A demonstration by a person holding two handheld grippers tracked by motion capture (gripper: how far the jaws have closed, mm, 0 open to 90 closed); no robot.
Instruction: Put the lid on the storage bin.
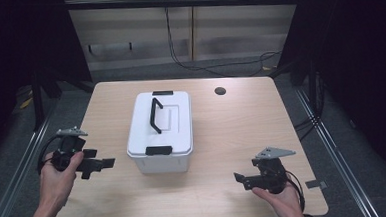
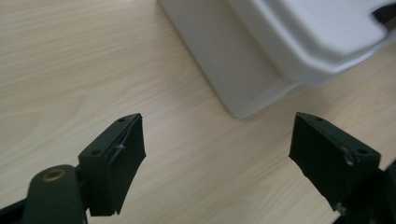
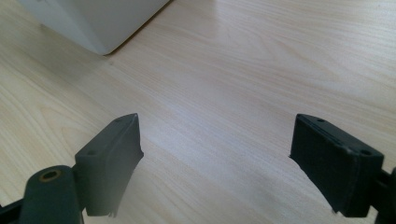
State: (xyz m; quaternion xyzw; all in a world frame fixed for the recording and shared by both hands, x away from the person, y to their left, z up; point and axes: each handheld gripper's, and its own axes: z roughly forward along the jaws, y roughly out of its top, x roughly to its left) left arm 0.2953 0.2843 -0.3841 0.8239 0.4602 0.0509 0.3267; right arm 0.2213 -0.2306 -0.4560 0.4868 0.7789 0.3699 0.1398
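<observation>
Pale wood-grain table (image 1: 232, 136) stands on a grey floor before a light panelled wall, with dark curtains at either side and black cables (image 1: 178, 54) trailing down the wall and across the floor. At the table's centre, slightly toward 10 o'clock, sits a white lidded storage box (image 1: 159, 133), upright, its lid closed, with a black carrying handle (image 1: 155, 115) lying along the lid and a black latch at the far (image 1: 162, 93) and near (image 1: 158, 150) ends. A small round dark hole (image 1: 220, 91) marks the tabletop at about 1 o'clock from the box. The left gripper (image 1: 96, 165), held in the person's left hand (image 1: 59, 175), lies at roughly 8 o'clock from the box, near but apart from it, jaws pointing toward the box's near left corner; in the left gripper view its jaws stand wide apart over bare wood, nothing between them, and the box's lower corner (image 2: 243, 88) shows ahead. The right gripper (image 1: 242, 180), held in the person's right hand (image 1: 283, 199), lies at about 4 o'clock, well apart from the box; in the right gripper view its jaws are likewise spread wide and empty above the tabletop (image 3: 243, 93), the box's corner (image 3: 93, 23) showing at upper left. Each gripper carries a grey three-cornered plate (image 1: 273, 152).
</observation>
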